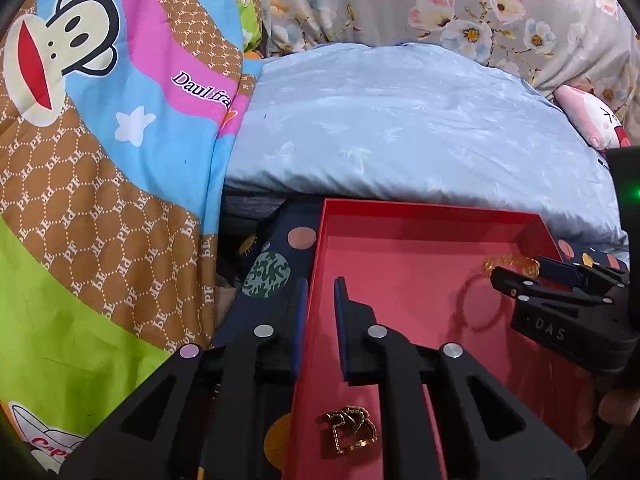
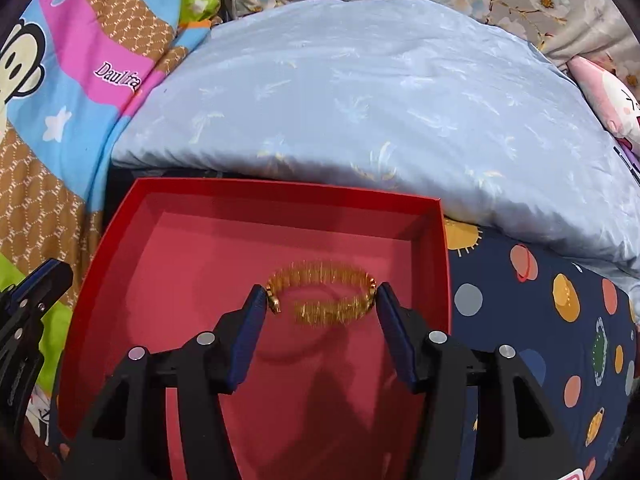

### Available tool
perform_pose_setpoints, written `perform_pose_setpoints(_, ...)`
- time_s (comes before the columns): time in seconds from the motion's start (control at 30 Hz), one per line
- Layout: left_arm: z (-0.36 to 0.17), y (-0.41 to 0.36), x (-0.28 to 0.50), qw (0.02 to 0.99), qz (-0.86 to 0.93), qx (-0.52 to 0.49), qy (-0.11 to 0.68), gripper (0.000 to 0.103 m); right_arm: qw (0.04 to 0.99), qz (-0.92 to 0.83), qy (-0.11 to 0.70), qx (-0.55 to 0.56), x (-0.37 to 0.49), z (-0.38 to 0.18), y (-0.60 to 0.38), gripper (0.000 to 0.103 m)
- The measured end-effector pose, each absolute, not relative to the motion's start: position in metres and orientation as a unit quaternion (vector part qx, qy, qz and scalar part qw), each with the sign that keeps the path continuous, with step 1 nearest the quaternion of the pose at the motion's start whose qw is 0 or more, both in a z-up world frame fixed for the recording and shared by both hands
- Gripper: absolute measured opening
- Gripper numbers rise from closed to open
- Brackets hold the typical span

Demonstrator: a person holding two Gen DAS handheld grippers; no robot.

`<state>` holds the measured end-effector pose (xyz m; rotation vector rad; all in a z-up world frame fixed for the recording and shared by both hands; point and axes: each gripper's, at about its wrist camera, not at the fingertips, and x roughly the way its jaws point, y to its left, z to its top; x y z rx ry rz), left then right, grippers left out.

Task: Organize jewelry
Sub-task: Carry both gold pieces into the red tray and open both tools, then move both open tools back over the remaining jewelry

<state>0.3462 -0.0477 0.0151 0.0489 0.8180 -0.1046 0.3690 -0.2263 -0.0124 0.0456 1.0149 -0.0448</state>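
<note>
1. While the left gripper (image 1: 320, 292) straddles the near-left wall of the red box (image 1: 420, 210), one finger outside and one inside, its jaws stand close on that wall; whether they pinch it or only bracket it, I cannot tell.
2. Just below that gripper, inside the box, a dark gold chain (image 1: 352, 428) lies bunched on the box floor, already put away.
3. Further right, the right gripper (image 2: 320, 300) hangs over the middle of the box with the gold bracelet (image 2: 324, 296) spanning the gap between its fingertips, both ends touching or nearly touching the blue pads (image 2: 250, 328).
4. Motion blur on the bracelet and the shadow ring beneath it suggest that it sits above the box floor; the jaws stand wide, and a firm hold is not clear.
5. Its long axis runs crosswise, finger to finger, directly ahead of the right gripper, which is far nearer than the left.
6. Likely the coming move only needs the bracelet to settle on the floor below, well apart from the chain.
</note>
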Motion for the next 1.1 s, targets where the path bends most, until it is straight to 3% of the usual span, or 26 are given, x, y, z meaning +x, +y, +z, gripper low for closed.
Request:
perform_pose_setpoints(0.17, 0.010, -0.047, 0.344, 0.913, -0.050, 0.018, 0.405, 0.019, 0.877, -0.030, 0.480, 0.011, 0.368, -0.011, -0.224, 0.063)
perform_pose_setpoints(0.5, 0.012, -0.048, 0.324, 0.913, -0.039, 0.028, 0.405, 0.034, 0.889, -0.022, 0.458, 0.008, 0.336, 0.009, -0.211, 0.064)
perform_pose_setpoints(0.8, 0.028, -0.042, 0.275, 0.915, -0.036, 0.036, 0.399, 0.042, 0.908, -0.013, 0.418, 0.000, 0.265, 0.043, -0.188, 0.067)
perform_pose_setpoints(0.93, 0.031, -0.039, 0.251, 0.914, -0.038, 0.038, 0.401, 0.050, 0.914, -0.026, 0.406, 0.006, 0.229, 0.053, -0.192, 0.069)
perform_pose_setpoints(1.1, 0.030, -0.035, 0.219, 0.911, -0.043, 0.040, 0.407, 0.051, 0.913, -0.031, 0.407, 0.024, 0.185, 0.056, -0.200, 0.069)
